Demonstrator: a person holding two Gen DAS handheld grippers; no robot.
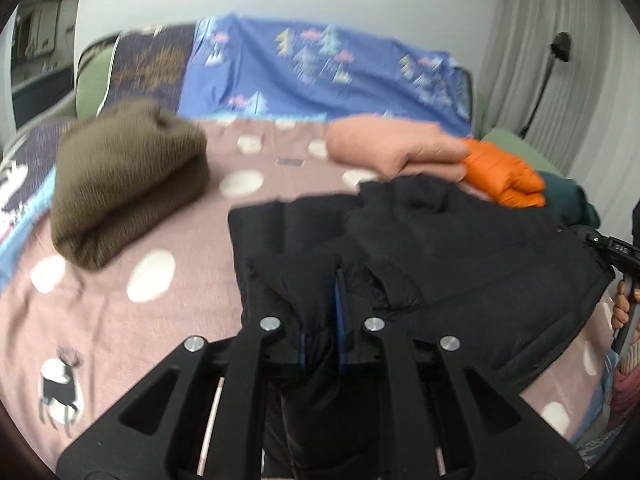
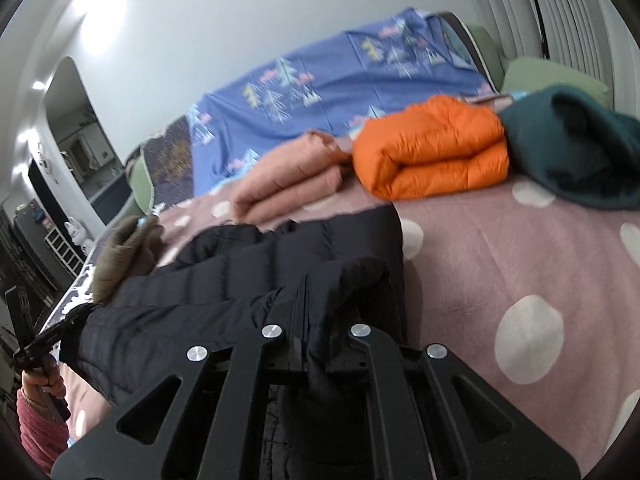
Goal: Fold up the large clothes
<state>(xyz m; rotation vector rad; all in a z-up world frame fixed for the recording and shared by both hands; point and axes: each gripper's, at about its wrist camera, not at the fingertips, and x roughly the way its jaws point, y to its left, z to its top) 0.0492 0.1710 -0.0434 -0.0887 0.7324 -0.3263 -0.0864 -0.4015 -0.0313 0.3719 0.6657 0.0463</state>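
1. My left gripper (image 1: 320, 304) is clamped on a bunched edge of the black puffer jacket (image 1: 420, 248); dark fabric fills the narrow gap between its blue-lined pads.
2. My right gripper (image 2: 316, 312) is pinched tight on the same jacket (image 2: 240, 272), at its opposite end.
3. The jacket lies on the pink dotted blanket (image 2: 500, 264), stretched crosswise between my two hands, its long axis running from one grip to the other and its bulk spilling forward, away from me.
4. Both hands look about equally near to it; motion blur makes it hard to say whether the near hem is lifted off the blanket.
5. Next, I judge, the held edge goes forward over the body, towards the folded orange jacket (image 2: 432, 148) and pink garment (image 2: 288, 188).
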